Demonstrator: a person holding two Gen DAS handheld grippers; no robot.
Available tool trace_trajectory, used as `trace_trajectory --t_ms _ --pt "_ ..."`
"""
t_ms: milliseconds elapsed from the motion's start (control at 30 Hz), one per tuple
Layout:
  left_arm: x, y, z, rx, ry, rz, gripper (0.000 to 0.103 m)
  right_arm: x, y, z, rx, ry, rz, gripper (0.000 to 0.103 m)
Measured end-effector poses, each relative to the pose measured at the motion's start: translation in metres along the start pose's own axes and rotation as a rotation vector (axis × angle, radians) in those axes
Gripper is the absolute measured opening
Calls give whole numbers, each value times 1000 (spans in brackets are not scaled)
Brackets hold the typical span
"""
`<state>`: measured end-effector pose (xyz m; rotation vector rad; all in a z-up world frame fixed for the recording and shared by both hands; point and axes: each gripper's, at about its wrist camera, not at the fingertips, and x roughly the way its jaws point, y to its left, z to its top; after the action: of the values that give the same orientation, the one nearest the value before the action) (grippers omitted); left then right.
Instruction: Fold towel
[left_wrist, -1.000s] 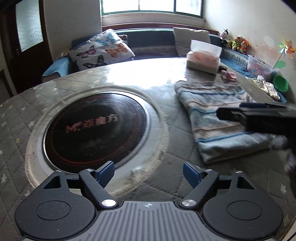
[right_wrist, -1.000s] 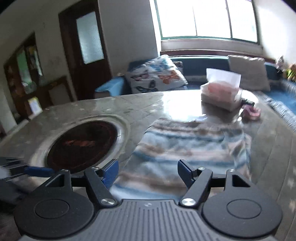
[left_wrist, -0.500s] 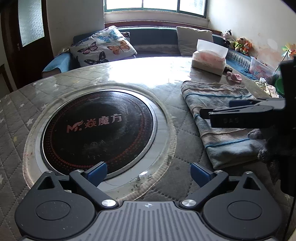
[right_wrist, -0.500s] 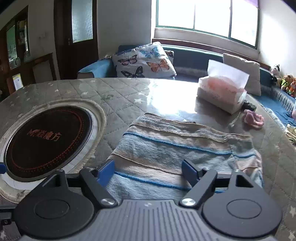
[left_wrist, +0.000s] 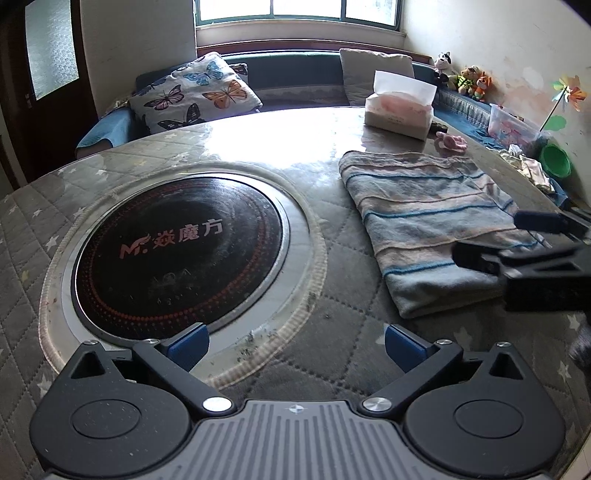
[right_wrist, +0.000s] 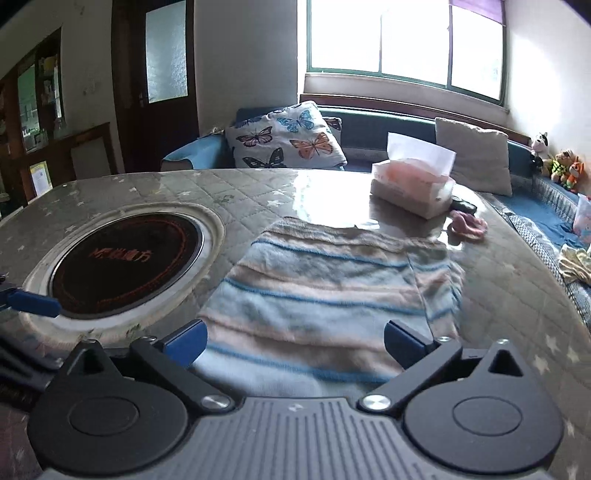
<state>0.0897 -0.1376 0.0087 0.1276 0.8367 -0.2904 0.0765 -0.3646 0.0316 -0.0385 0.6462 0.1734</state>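
You are sitting between folds: the striped towel (right_wrist: 325, 291) is lying flat on the surface (left_wrist: 207, 147) to the right of the round inset cooktop (left_wrist: 177, 251), already doubled by the look of its thick near edge, and neither gripper is gripping it. Your left gripper (left_wrist: 293, 341) is hovering over the cooktop's rim, off to the towel's left, with its jaws having just been opening to their widest and nothing between them. Your right gripper (right_wrist: 293, 339) is hanging over the towel's near edge, its jaws likewise having just been spreading wide, the cloth below them but not pinched. The next fold is probably asking you to bring the left gripper across to a towel corner, lower both onto one edge and pinch before lifting. The surface is wearing a quilted, star-printed cover under a glossy sheet that is catching glare from the window (right_wrist: 402, 40). A tissue box (left_wrist: 399, 110) is standing beyond the towel, and a butterfly cushion (right_wrist: 288, 136) is resting on the bench behind.
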Motion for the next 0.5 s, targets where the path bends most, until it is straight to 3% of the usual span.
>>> trace_trajectory --t_ms 500 --pt "-11 -15 -17 41 -4 -13 103 -37 -13 -52 121 40 -52 103"
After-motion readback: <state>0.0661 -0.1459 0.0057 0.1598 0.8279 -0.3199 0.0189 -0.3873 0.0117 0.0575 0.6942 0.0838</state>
